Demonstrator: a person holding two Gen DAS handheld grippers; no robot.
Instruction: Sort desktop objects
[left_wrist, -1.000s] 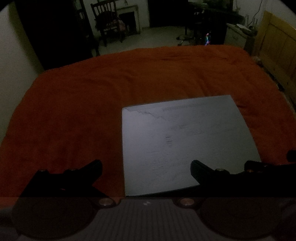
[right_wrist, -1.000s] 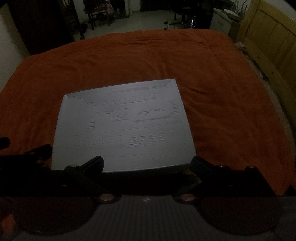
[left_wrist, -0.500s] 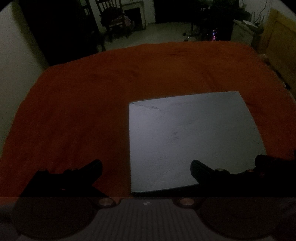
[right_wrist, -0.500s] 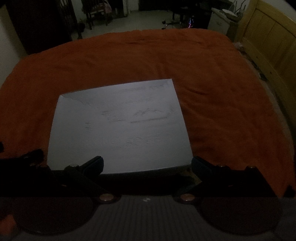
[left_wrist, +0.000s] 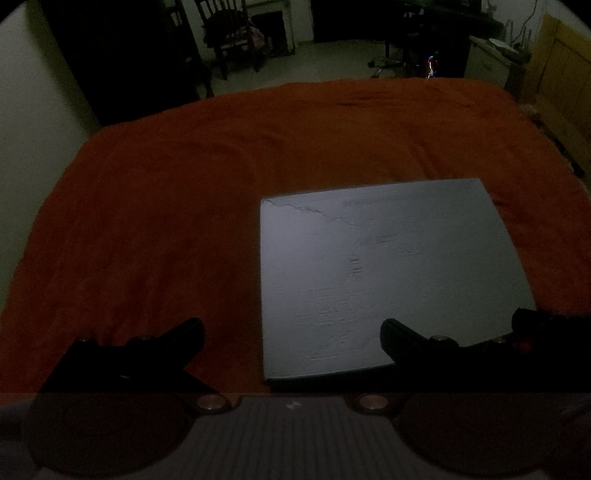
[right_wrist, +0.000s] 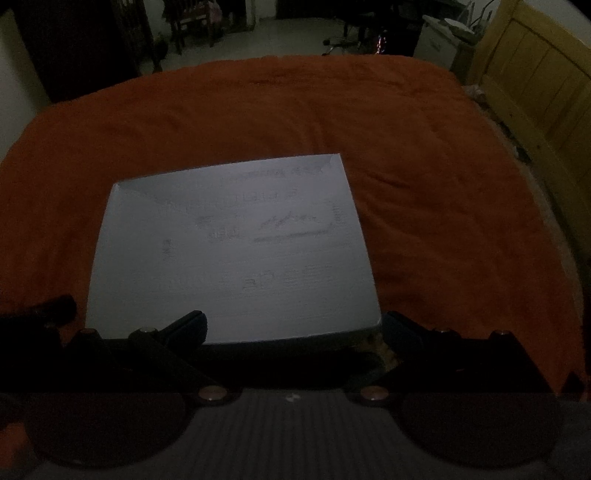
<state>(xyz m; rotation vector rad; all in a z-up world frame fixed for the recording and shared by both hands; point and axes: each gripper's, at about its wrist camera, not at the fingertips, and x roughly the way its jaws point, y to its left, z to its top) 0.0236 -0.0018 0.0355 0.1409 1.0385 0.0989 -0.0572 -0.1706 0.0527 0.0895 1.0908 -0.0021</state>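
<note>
While both grippers' fingers (left_wrist: 192, 334) gape empty, a grey box (right_wrist: 232, 251) lies on the orange blanket (right_wrist: 424, 155), unobstructed.

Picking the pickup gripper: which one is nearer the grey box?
Right. The right gripper is centred on the grey box, its near edge between the open fingers. The left gripper sits off its left side, only one finger overlapping.

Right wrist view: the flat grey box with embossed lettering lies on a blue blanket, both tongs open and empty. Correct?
Not quite: the blanket is orange-red, not blue, as the right wrist view shows. The flat grey box with embossed lettering does lie on it, and both the right tongs and left tongs are open and empty.
</note>
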